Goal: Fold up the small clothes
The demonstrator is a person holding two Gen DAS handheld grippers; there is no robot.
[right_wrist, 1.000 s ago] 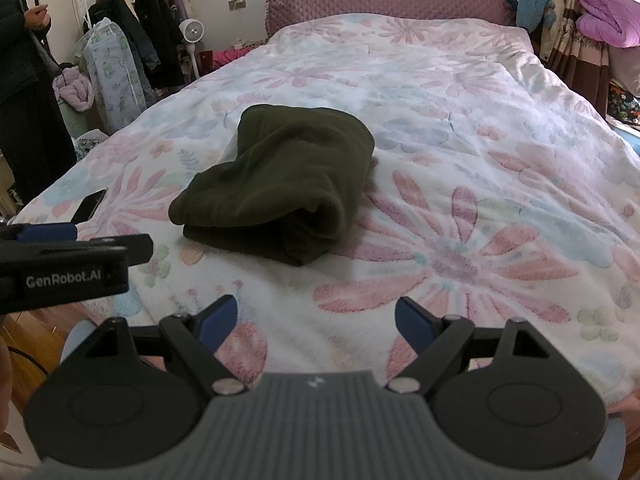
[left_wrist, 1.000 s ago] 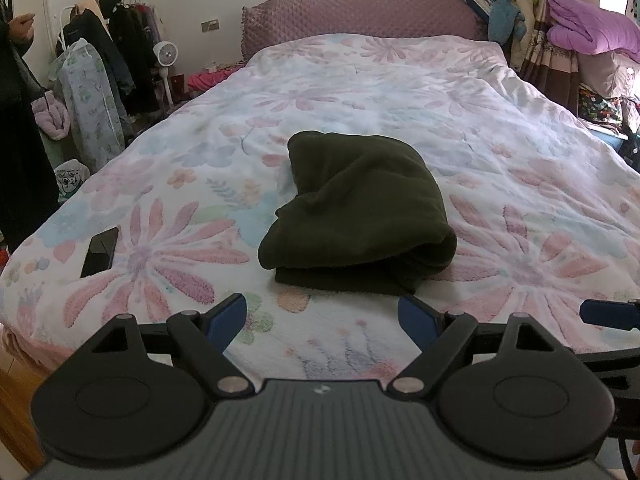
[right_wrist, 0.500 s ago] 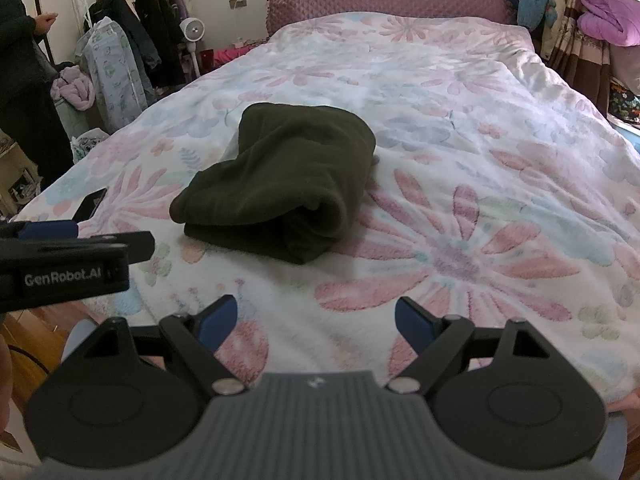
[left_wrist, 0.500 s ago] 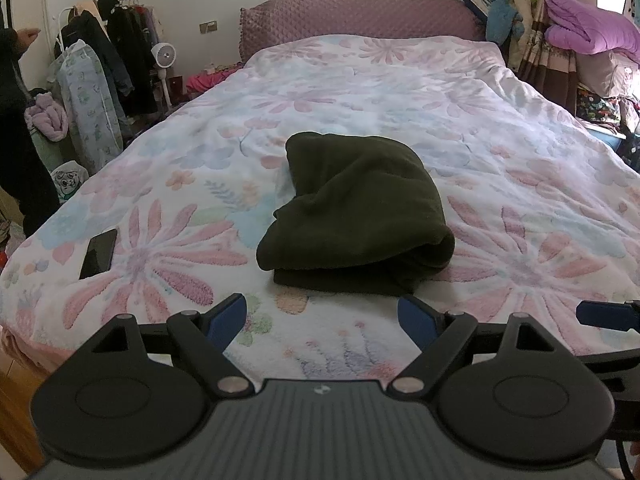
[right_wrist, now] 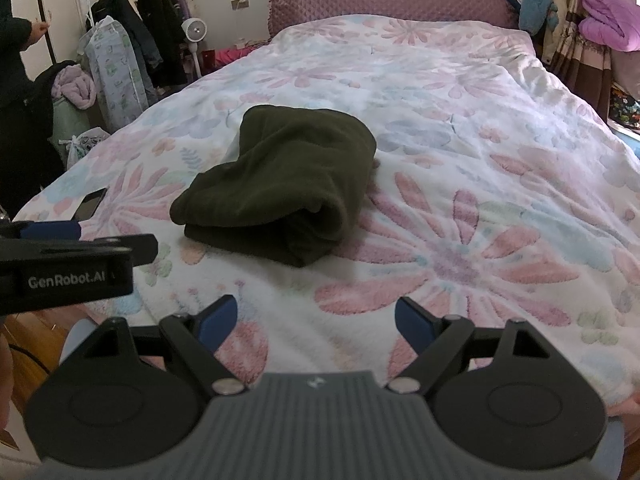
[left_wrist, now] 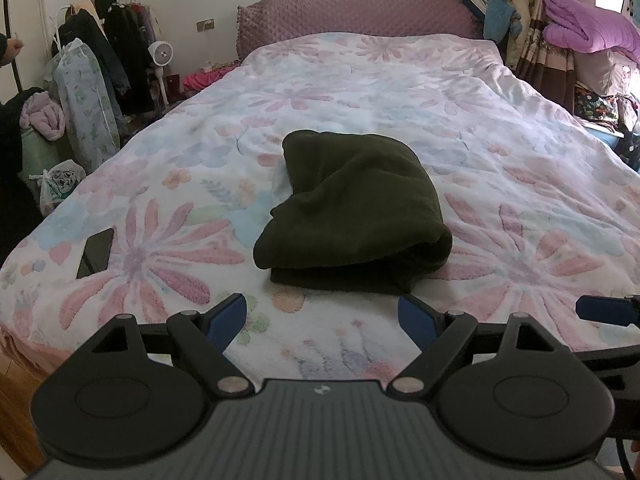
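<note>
The left claw [left_wrist: 322,318] hangs above the near edge of the bed [left_wrist: 400,92], blue fingers spread wide with nothing between them. The right claw [right_wrist: 316,320] is the same: wide open, empty, beside the left one and a little further from the garment. Neither touches any cloth.

Ahead of both lies the garment [left_wrist: 356,216], one dark green fleecy piece on the quilt [left_wrist: 500,152], well short of the headboard. It looks already doubled over: a thick rounded roll at its near right end, flatter layers under it, and a narrower lump at the far end.

Risks, as I judge them. The fleece is thick and springy, so a pinch at the roll may catch only the top layer and peel the fold open. The shaggy quilt could get nipped along with the hem and lift with it. A phone [left_wrist: 96,252] lies near the bed's left edge; a wide sweep of cloth could knock it off. The claws sit close together, so crossing reaches may bump.

Count: two claws, one garment, one phone, one fan [left_wrist: 162,52] on the floor, one person [right_wrist: 20,92] standing at the far left by a clothes rack [left_wrist: 112,44].
</note>
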